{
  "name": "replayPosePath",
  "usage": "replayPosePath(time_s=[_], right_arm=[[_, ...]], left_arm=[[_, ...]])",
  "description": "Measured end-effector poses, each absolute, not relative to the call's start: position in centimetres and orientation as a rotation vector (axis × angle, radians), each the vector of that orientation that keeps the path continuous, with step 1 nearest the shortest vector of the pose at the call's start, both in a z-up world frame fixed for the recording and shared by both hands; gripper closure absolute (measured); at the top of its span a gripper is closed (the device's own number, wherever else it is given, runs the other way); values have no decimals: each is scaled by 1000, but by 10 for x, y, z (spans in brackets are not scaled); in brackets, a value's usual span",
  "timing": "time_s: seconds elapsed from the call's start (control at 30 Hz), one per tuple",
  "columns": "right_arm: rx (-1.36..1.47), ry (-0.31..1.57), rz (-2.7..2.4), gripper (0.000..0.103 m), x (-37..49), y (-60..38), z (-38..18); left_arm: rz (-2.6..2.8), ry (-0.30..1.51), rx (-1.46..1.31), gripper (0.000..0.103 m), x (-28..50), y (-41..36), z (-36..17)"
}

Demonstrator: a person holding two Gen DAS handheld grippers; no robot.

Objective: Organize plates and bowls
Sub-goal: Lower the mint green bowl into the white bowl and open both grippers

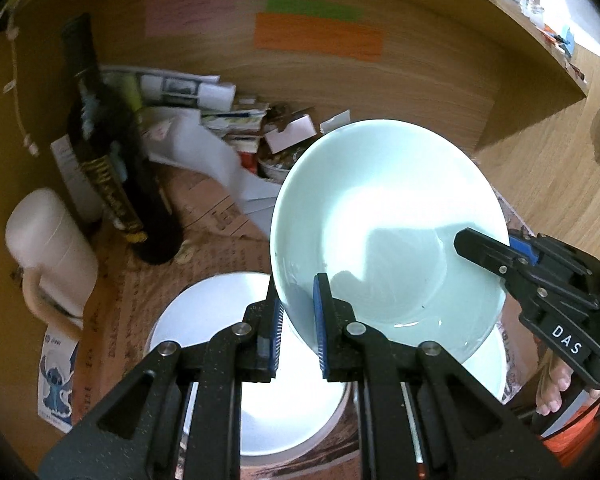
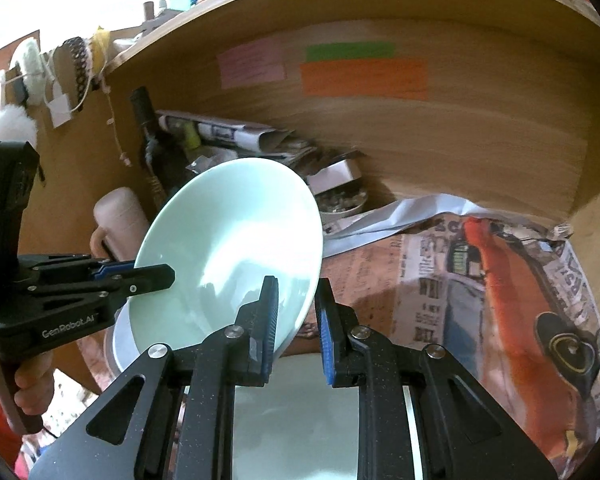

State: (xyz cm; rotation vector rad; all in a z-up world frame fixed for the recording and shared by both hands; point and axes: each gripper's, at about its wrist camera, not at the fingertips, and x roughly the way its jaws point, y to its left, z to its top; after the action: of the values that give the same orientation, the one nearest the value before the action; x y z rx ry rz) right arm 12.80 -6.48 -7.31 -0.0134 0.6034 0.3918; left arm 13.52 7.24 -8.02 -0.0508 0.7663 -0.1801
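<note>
Both sets of fingers are pinched shut on one pale green bowl [image 1: 388, 224]. Its near left rim is held by the left gripper [image 1: 298, 324], with one blue pad inside the bowl and one outside. Its right rim is held by the right gripper [image 2: 298, 330] in the same way. In the left wrist view, the right gripper [image 1: 496, 252] is seen reaching in from the right edge of the bowl.

The bowl is lifted off the bench and tipped, so its open side is turned toward the cameras. It looks empty inside. Just below it, a white plate [image 1: 220, 320] is seen lying flat on newspaper [image 2: 480, 280] that is spread over the bench. Another pale dish [image 2: 296, 420] is seen under the right gripper, but how it sits next to the plate cannot be told.

Farther left, a dark bottle [image 1: 112, 168] is stood upright, with a pink jug [image 1: 52, 248] beside it. A heap of papers [image 1: 204, 120] is piled at the far side, against a wooden wall [image 1: 340, 92] with coloured notes stuck on it.

The step in hand seems to be carrying the bowl to its place, maybe onto the dishes below. Next, the bowl should be turned level, lowered gently until it rests, and only then let go by both hands together.
</note>
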Motion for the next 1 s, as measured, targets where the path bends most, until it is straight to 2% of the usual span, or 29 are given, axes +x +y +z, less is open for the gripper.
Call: replayPosePath(time_s=[1.0], right_arm=[[-79,761,537,86,140,11,-122]], left_arm=[[-8,854,-88,89,109,138,-123]])
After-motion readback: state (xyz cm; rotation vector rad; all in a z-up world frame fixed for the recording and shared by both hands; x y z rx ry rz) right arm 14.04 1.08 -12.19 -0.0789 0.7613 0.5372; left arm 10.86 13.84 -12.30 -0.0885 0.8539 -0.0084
